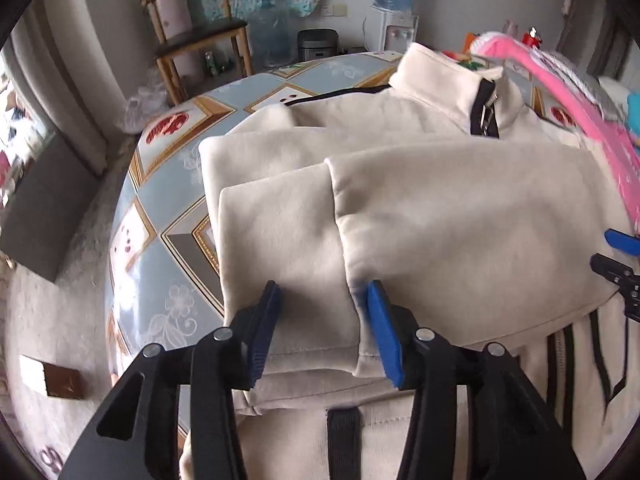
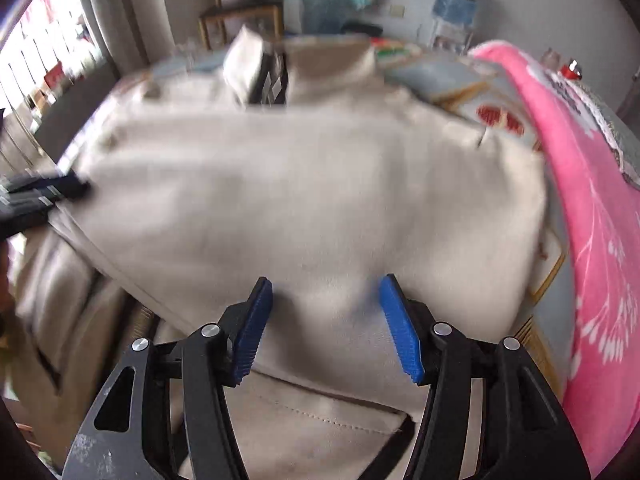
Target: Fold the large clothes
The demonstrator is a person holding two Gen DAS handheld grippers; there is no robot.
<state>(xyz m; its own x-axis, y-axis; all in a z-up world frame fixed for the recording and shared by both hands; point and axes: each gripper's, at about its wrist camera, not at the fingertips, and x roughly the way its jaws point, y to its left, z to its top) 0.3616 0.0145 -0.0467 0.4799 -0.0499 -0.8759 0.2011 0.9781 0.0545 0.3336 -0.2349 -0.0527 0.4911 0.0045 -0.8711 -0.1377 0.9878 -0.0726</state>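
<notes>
Left wrist view: your left gripper (image 1: 324, 320) stands half open over the folded sleeve cuff of the cream zip jacket (image 1: 440, 208) on the patterned table (image 1: 168, 216), gripping nothing. Judged step: release after a fold.

Right wrist view: your right gripper (image 2: 326, 322) is likewise parted and empty above the jacket. Next, regrip the hem; the pink blanket (image 2: 592, 240) crowds that side.

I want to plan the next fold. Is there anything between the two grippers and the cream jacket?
Nothing visible. The left gripper and the right gripper stand directly over the folded cream jacket, jaws apart. The pink blanket lies beside the jacket, not across it.
</notes>
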